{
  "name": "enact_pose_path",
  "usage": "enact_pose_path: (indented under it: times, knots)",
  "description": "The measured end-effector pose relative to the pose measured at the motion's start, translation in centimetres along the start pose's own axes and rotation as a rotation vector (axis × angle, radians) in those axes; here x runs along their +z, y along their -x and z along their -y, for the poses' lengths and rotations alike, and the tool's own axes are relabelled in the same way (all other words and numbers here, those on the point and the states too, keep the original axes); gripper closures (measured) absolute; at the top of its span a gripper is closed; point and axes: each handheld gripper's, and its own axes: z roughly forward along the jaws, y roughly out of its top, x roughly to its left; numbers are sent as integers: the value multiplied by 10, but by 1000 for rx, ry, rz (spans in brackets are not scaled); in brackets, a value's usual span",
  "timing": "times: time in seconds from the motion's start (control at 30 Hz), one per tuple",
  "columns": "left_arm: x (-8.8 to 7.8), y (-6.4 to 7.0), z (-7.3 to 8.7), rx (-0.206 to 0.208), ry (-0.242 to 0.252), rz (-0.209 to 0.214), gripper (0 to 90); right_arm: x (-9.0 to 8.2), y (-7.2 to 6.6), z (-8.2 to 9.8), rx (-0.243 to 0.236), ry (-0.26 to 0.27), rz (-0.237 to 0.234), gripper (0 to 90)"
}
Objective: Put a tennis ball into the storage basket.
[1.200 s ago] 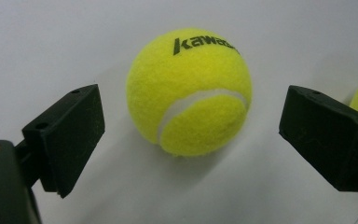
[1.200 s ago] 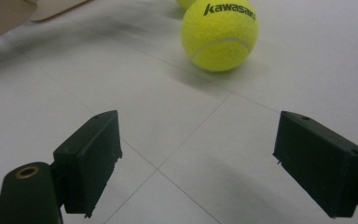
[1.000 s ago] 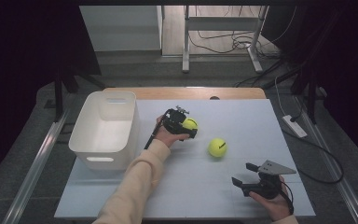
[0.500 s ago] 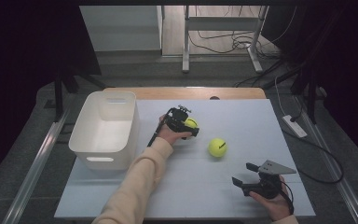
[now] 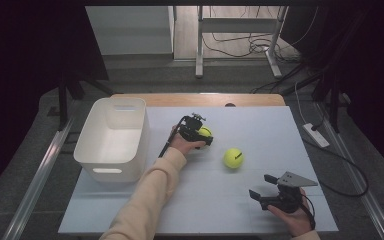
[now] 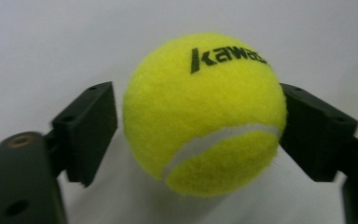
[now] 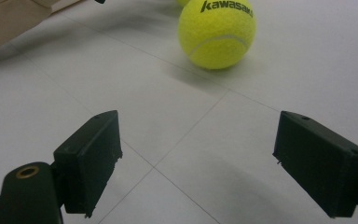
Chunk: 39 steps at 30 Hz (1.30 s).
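- Closing in on a yellow tennis ball [image 6: 204,114], the left gripper [image 5: 200,136] has just been narrowing its jaws, and the ball sits between them.
- Seen along the left gripper, the right-hand pad touches the ball's side; the left-hand pad stands just beside it, and I cannot tell whether it presses.
- From the high view, this ball [image 5: 204,132] lies near the middle of the white table [image 5: 260,125], to the right of a white bin [image 5: 111,139].
- A second tennis ball [image 5: 233,158] rests on the table, near the first and apart from it, between the two hands.
- The right gripper [image 5: 264,189] hovers near the table's front right corner with its jaws spread wide and nothing between them.
- Along the right gripper, the second ball [image 7: 216,33] lies ahead, well clear of the pads.
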Motion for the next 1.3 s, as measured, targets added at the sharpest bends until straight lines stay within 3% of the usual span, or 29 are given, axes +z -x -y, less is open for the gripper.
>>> enact_pose_path:
  times: [0.07,0.37,0.93,1.3]
  knots:
    - [-1,1,0,7,-1,0,261,0,0,0,0,0,0,145]
    - [-4,3,0,42,-4,-39,275,-1,0,0,1,3,0,146]
    - [-27,9,2,58,39,22,276,0,0,0,0,0,3,147]
    - [-40,13,10,62,72,37,276,0,-1,0,-3,-2,6,147]
